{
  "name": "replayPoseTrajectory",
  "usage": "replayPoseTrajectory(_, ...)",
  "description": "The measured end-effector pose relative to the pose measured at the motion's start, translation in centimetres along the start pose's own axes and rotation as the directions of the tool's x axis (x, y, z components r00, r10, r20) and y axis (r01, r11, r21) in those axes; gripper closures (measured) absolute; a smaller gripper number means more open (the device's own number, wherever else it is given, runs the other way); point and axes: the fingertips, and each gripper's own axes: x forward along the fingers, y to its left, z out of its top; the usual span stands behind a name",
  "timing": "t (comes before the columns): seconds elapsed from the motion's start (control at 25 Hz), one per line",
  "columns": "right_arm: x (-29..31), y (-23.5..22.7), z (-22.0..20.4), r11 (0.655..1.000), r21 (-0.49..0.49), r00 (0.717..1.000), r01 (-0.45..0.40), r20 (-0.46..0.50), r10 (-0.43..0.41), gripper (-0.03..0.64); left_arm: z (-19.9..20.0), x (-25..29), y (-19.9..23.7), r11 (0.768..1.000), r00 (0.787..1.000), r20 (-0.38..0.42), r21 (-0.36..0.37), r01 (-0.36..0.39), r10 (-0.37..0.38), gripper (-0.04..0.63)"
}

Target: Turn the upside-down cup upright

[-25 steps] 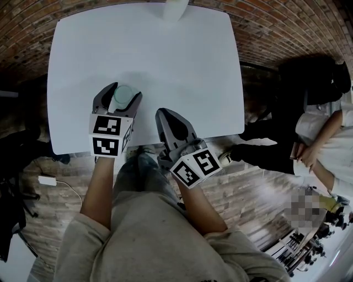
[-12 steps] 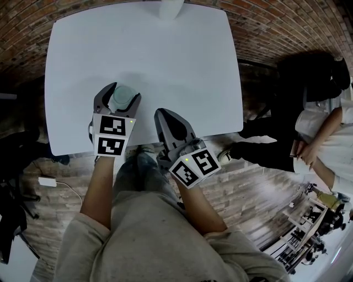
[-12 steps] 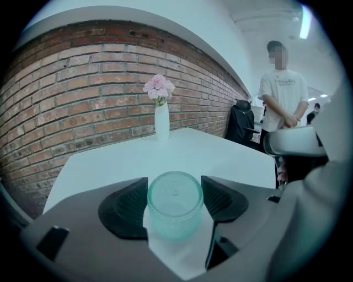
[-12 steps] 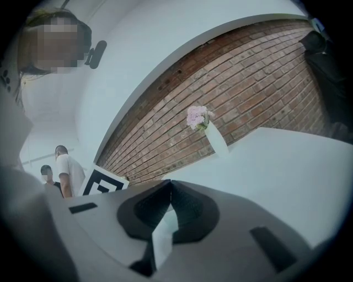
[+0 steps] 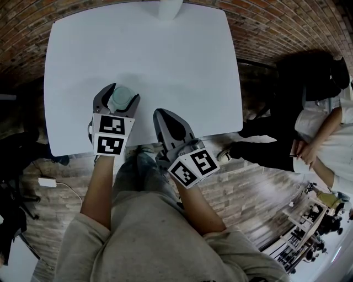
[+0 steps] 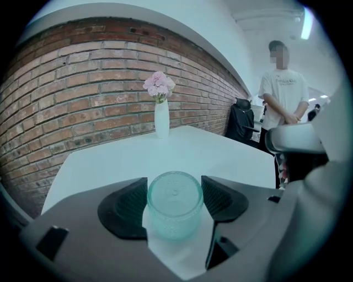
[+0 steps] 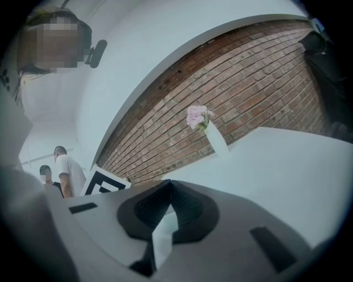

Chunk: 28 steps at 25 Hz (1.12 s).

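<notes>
A pale green glass cup [image 5: 122, 97] stands upside down near the front left of the white table [image 5: 165, 55]. In the left gripper view the cup [image 6: 175, 205] shows its closed base on top. My left gripper [image 5: 122, 93] is round it, one dark pad pressed against each side of the glass [image 6: 175, 194]. My right gripper [image 5: 159, 114] is shut with nothing in it, a little right of the cup at the table's front edge. In the right gripper view its pads [image 7: 168, 186] meet with only table beyond them.
A white vase with pink flowers [image 5: 170, 7] stands at the table's far edge, also seen as the vase [image 6: 161, 118] and the vase [image 7: 213, 137]. A brick wall runs behind the table. People [image 5: 325, 132] are off to the table's right.
My left gripper has rolled slightly round the cup; the cup stays in its place. My right gripper has kept still.
</notes>
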Motion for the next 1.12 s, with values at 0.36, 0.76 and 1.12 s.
replayPoseTrajectory(0.36,-0.1,0.0,-0.1,1.0,0.002,1.0,0.002,0.0,-0.002,0.609,-0.1,0.0,-0.1,1.0,1.0,-0.003,0.001,0.008,-0.008,0.293)
replayPoseTrajectory(0.76,-0.3,0.4,0.0,1.0,0.002,1.0,-0.004,0.004,0.004,0.609,1.8,-1.4,-0.3,1.0,0.998,0.06,0.006,0.001,-0.001,0.293)
replayPoseTrajectory(1.12,0.9,1.9,1.0,0.999,-0.045,1.0,-0.015,0.022,0.016,0.609,4.4,-5.5,-0.1,0.997,0.982,0.18,-0.06,-0.039,0.049,0.328)
